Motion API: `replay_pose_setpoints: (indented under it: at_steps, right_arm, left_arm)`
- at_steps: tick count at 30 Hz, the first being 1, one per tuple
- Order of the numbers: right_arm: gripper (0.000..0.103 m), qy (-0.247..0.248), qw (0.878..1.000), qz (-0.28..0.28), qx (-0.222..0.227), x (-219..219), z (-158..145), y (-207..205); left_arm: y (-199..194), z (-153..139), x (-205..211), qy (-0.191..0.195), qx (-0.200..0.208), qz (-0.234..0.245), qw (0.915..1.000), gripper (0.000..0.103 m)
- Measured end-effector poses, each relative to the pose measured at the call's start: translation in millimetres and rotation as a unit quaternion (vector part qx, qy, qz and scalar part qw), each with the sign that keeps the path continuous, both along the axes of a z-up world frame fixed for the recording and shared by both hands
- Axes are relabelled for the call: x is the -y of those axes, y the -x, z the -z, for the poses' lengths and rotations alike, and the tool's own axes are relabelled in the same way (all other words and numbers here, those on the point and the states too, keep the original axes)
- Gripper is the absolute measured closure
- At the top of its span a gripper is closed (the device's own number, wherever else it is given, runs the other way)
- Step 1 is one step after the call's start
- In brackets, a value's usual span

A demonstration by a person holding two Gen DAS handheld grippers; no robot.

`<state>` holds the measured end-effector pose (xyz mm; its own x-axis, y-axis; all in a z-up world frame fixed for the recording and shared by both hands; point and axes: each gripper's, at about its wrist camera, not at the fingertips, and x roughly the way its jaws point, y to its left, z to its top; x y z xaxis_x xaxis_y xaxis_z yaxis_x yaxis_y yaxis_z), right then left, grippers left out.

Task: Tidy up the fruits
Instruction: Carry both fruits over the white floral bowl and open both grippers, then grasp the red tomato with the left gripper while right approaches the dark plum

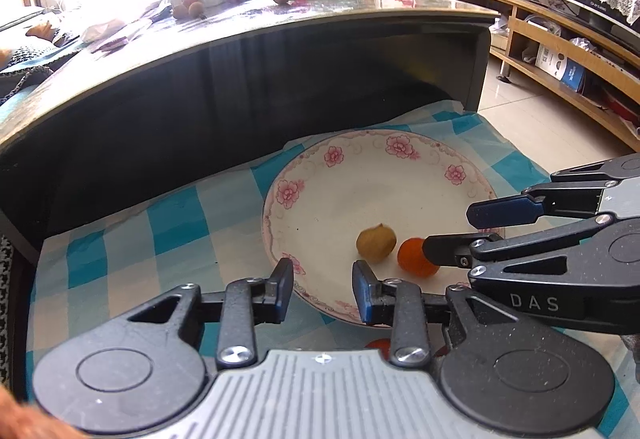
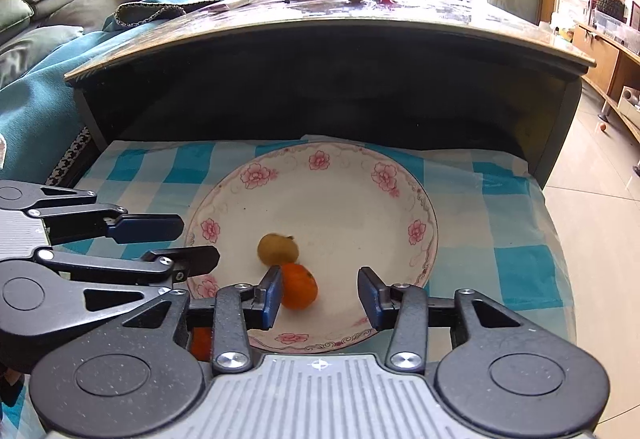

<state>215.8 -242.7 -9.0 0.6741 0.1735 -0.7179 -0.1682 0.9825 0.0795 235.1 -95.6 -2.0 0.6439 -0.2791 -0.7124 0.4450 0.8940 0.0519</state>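
Right gripper (image 2: 319, 294) perhaps touching orange (image 2: 299, 287).

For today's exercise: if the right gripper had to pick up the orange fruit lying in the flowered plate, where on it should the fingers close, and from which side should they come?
Grip the orange fruit across its widest middle, coming down from above. It is small, round and lies low in the plate, and the brownish fruit touches its far side, so the fingers are likely best placed on its left and right flanks. The right gripper is open, one pad beside it.
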Motion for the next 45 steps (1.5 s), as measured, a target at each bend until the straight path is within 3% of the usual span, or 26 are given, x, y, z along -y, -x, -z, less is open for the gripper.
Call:
replay_pose_setpoints:
  at_steps: [10,27,32,39,45]
  right_arm:
    - [0.066,0.001,1.000,-0.006,0.008,-11,-18,31]
    - [0.065,0.017,1.000,-0.005,-0.022,-44,-29,95]
    - [0.060,0.016,0.999,0.000,-0.028,-43,-23,108]
    - [0.060,0.027,0.999,-0.004,-0.047,-38,-2,96]
    - [0.059,0.032,0.998,-0.020,-0.049,-41,3,88]
  left_arm:
    - [36,-18,-26,0.005,-0.001,-0.008,1.0000,0.060]
    - [111,-29,-64,0.018,-0.020,-0.020,0.9994,0.054]
    - [118,-16,-75,0.022,-0.030,-0.041,0.9985,0.050]
    - [114,19,-90,-0.009,-0.053,-0.049,0.9974,0.050]
    - [110,30,-85,-0.018,-0.051,-0.019,0.9984,0.050]
